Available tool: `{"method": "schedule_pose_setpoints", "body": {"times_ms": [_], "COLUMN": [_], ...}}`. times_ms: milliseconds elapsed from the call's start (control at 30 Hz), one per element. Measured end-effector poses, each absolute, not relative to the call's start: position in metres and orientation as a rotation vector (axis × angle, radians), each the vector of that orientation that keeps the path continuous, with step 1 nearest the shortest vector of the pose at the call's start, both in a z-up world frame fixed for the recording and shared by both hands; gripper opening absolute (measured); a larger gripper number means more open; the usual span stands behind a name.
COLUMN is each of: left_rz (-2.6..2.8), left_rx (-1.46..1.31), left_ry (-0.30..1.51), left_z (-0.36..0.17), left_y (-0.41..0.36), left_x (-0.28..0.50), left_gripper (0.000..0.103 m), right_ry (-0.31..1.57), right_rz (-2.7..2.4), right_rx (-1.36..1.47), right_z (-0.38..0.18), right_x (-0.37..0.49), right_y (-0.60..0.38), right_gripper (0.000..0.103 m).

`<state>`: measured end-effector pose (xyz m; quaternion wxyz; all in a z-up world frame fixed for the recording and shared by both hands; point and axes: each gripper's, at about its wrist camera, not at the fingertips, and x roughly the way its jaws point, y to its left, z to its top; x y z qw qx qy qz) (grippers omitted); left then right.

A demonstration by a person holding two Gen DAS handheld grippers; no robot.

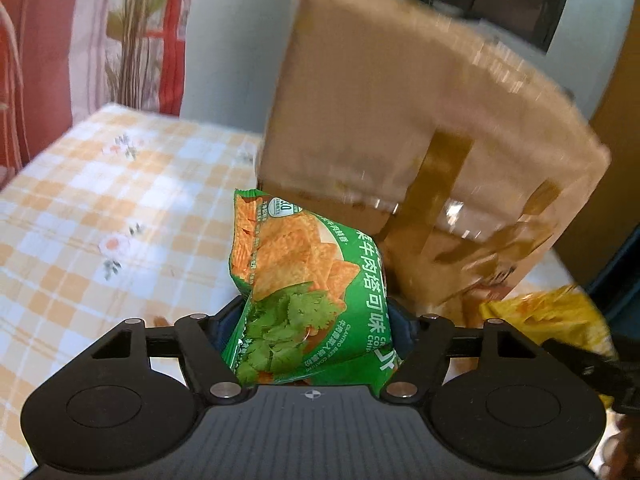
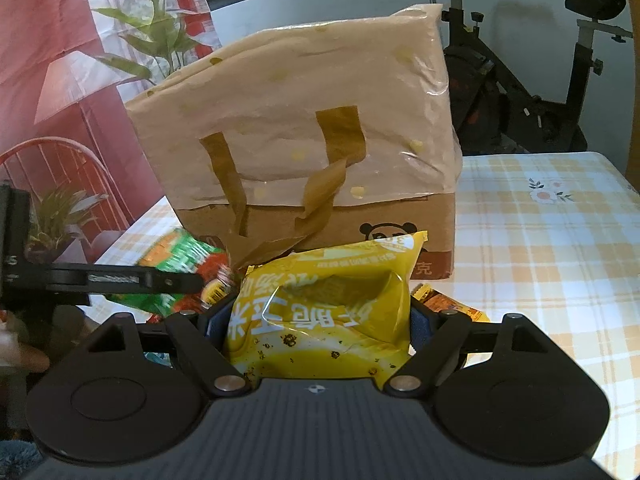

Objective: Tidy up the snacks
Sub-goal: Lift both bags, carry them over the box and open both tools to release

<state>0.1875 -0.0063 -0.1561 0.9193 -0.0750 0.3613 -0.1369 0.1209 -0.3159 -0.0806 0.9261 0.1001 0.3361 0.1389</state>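
Left wrist view first: the worktop [image 1: 100, 208], covered in an orange-and-white checked cloth with small flowers, stretches ahead and to the left of the left gripper [image 1: 312, 320]. Directly ahead and above that gripper stands a tall cardboard box [image 1: 420, 120], wrapped partly in clear film and strapped with brown tape; it is blurred here. Between the gripper's fingers sits a green snack bag [image 1: 304, 280], printed with chips and coriander leaves. The fingers press its sides in, so the gripper is clamped on it, and the bag's top edge reaches up to the box's lower edge. To the right of this gripper, low beside the box, lies a yellow snack bag [image 1: 552, 316].

From the right wrist view, the same cardboard box [image 2: 312, 128] rises straight ahead of the right gripper [image 2: 320, 320], resting on the checked worktop [image 2: 540, 240], with a panda print low on its side. That gripper is clamped on the yellow snack bag [image 2: 324, 312], which stands upright between its fingers and overlaps the box's base. Left of it, the green snack bag [image 2: 180, 260] shows behind a black bar of the other gripper. Just right of the yellow bag, a small orange packet [image 2: 448, 304] peeks out.
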Motion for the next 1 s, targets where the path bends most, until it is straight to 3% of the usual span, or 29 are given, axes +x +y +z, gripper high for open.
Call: {"method": "schedule_pose_setpoints", "body": {"times_ms": [567, 1000], "left_rz": [-0.185, -0.286], "left_rx": [-0.148, -0.126], "left_ry": [0.578, 0.366], "left_z": [-0.096, -0.021], "left_y": [0.017, 0.004], "left_x": [0.150, 0.159], "left_gripper": [0.074, 0.074], "right_ry": [0.626, 0.450], "right_rz": [0.289, 0.321], "right_rx": [0.186, 0.226], "right_z": [-0.060, 0.014], "right_x": [0.107, 0.116], "right_y": [-0.313, -0.322], "right_gripper": [0.083, 0.083]}}
